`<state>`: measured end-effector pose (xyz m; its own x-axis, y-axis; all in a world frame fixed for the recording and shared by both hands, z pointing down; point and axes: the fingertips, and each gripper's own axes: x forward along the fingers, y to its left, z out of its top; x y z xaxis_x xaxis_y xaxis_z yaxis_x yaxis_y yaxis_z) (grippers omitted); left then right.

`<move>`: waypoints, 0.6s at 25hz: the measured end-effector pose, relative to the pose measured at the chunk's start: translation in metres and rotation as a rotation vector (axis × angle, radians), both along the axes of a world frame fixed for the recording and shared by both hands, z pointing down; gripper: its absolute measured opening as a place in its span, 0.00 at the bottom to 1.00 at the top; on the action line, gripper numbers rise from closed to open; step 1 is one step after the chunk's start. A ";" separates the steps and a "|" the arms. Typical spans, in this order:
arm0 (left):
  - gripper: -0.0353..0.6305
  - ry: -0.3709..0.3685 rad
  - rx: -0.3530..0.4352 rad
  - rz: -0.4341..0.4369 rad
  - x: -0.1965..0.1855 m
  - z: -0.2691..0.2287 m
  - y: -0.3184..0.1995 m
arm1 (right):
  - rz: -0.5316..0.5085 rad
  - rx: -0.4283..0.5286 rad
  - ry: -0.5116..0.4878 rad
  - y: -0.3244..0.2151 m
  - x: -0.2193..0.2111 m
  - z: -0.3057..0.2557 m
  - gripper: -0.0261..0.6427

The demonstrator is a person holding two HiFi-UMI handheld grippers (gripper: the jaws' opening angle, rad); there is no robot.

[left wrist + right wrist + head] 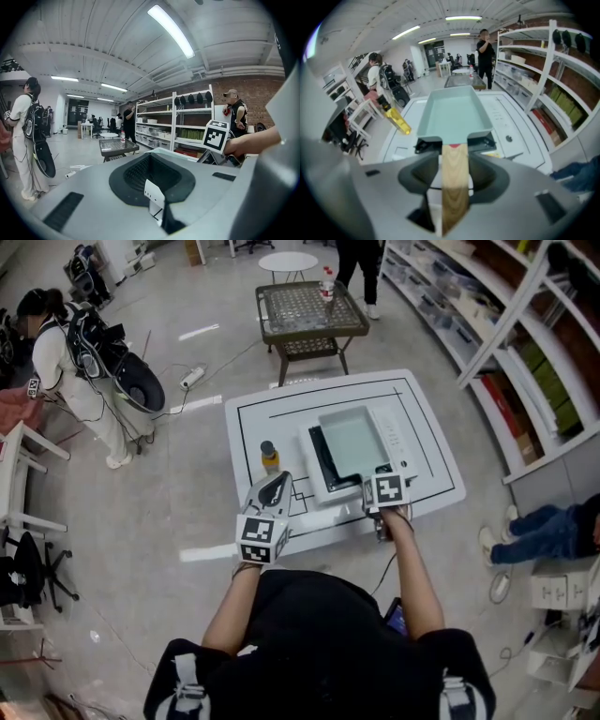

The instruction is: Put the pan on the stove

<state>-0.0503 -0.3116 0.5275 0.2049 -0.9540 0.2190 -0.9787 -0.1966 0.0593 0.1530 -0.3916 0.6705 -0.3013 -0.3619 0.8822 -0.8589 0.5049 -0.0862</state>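
Observation:
A pale green rectangular pan (353, 442) (452, 112) sits on the white stove (397, 439) (508, 133) in the middle of the white table (253, 427). Its wooden handle (453, 180) points toward me and lies between the jaws of my right gripper (372, 482) (453, 157), which stands open around it; a gap shows beside the handle. My left gripper (275, 486) (154, 187) hovers at the table's near left edge, tilted up toward the room, its fingers together and holding nothing.
A yellow oil bottle (269, 457) (397, 119) stands on the table left of the stove. Beyond the table is a wicker table with a glass top (309, 315). Shelves (525, 352) line the right side. A person (84, 381) stands at far left; someone's legs (544, 531) lie at right.

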 end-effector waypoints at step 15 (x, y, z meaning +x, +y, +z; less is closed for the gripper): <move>0.09 -0.038 0.055 0.165 -0.024 -0.044 -0.015 | 0.113 0.299 -0.051 -0.008 -0.009 -0.087 0.34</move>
